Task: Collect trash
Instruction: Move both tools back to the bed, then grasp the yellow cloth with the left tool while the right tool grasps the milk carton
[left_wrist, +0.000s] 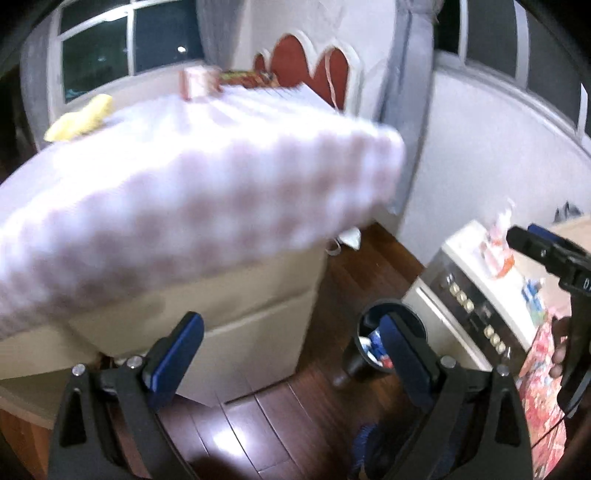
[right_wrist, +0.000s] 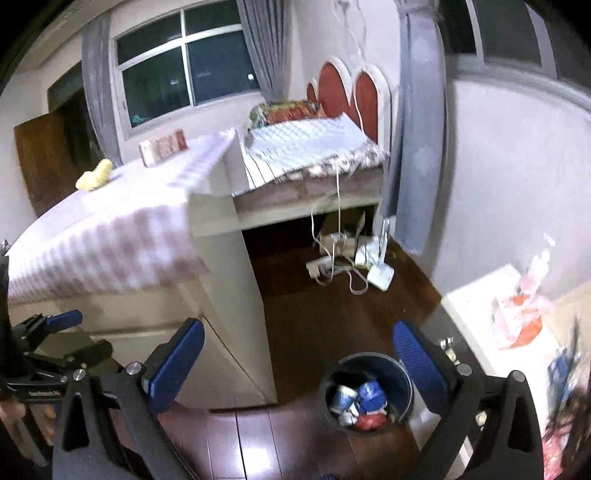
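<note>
A dark round trash bin (right_wrist: 369, 395) stands on the wooden floor and holds blue-white and red wrappers; it also shows in the left wrist view (left_wrist: 373, 339), partly behind a finger. My right gripper (right_wrist: 297, 347) is open and empty above the floor, just left of the bin. My left gripper (left_wrist: 291, 343) is open and empty in front of the white cabinet. A yellow crumpled item (right_wrist: 94, 175) and a pink-white box (right_wrist: 162, 146) lie on the checked tabletop. A red-white wrapper (right_wrist: 517, 314) lies on the white counter at right.
A white cabinet (right_wrist: 229, 314) with a pink checked cloth (left_wrist: 184, 192) fills the left. A power strip and cables (right_wrist: 332, 262) lie on the floor under the desk. A stove with knobs (left_wrist: 472, 314) and the other gripper (left_wrist: 554, 258) are at right.
</note>
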